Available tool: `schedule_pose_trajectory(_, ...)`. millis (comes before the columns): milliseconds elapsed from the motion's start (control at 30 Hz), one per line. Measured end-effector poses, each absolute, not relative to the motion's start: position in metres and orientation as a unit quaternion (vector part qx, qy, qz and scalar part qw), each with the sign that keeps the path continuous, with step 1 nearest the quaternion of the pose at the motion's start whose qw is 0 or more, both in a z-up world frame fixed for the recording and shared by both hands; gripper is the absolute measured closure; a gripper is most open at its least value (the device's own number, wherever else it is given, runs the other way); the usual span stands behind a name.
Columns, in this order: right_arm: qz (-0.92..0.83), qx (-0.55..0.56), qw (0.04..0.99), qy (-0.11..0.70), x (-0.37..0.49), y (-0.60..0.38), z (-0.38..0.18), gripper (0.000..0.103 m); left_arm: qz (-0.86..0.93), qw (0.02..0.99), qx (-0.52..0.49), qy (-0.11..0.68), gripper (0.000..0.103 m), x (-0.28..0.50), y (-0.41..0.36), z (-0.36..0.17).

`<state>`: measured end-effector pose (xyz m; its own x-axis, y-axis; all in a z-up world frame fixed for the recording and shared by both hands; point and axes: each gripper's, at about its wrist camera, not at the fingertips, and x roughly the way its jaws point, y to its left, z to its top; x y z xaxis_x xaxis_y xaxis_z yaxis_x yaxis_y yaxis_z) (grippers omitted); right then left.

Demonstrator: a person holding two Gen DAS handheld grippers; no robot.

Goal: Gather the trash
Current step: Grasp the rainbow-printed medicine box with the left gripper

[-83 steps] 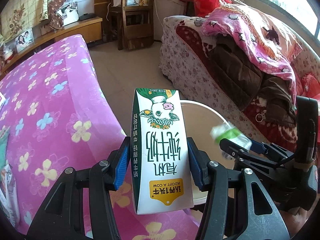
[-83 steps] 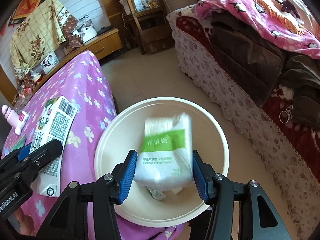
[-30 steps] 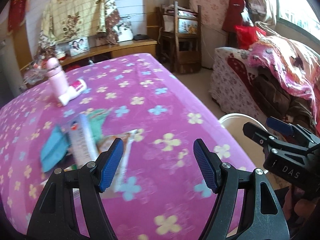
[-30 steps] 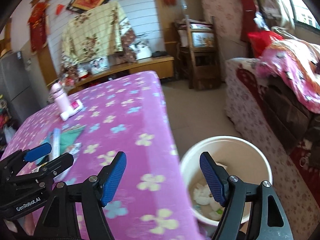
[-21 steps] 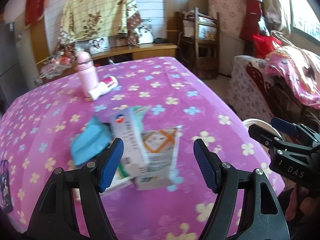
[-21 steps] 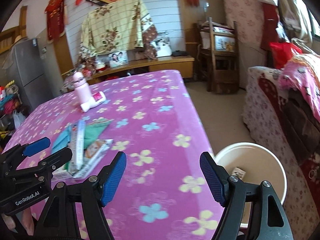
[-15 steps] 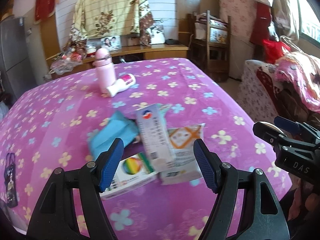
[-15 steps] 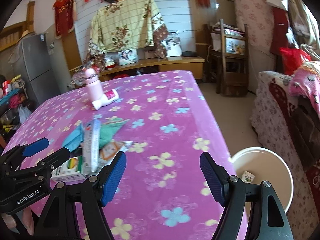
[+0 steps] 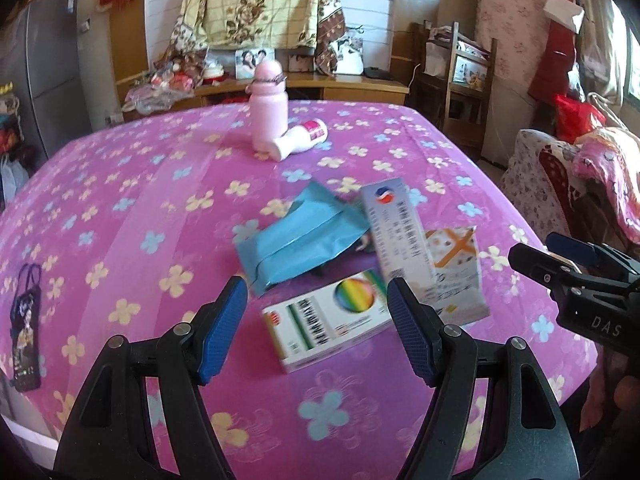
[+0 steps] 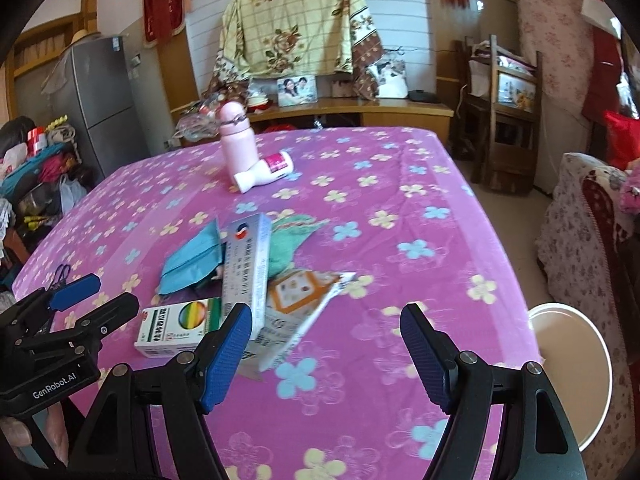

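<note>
- Pink flowered cloth now fills both views: we have swung away from the white bin, where the milk carton and tissue pack were held over it a few seconds ago, and both grippers come back empty.
- Our left gripper has its fingers spread wide, with the rainbow-printed box lying between them on the table.
- Our right gripper is equally wide, holding nothing, near the orange-printed wrapper.
- The remaining trash sits in one overlapping heap: a teal pouch, a tall white carton lying across the wrapper, and the box.
- We judge the round of drops done and the next pick-up beginning, likely the box for the left.
- The bin stands on the floor just beside the table's right edge.
</note>
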<state>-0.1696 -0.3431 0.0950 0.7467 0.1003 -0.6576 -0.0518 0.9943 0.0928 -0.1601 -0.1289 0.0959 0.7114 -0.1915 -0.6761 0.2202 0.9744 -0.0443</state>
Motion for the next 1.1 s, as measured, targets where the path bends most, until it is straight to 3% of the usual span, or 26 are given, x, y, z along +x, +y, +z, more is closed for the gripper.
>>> schedule_pose_trajectory(667, 0.060, 0.034, 0.917, 0.392, -0.144, -0.323, 0.077, 0.029, -0.049, 0.892, 0.025, 0.448, 0.032, -0.085, -0.088, 0.039)
schedule_pose_trajectory(1100, 0.060, 0.044, 0.913, 0.400, -0.134, -0.326, 0.074, 0.029, -0.178, 0.852, -0.023, 0.491, 0.032, -0.142, -0.103, 0.044)
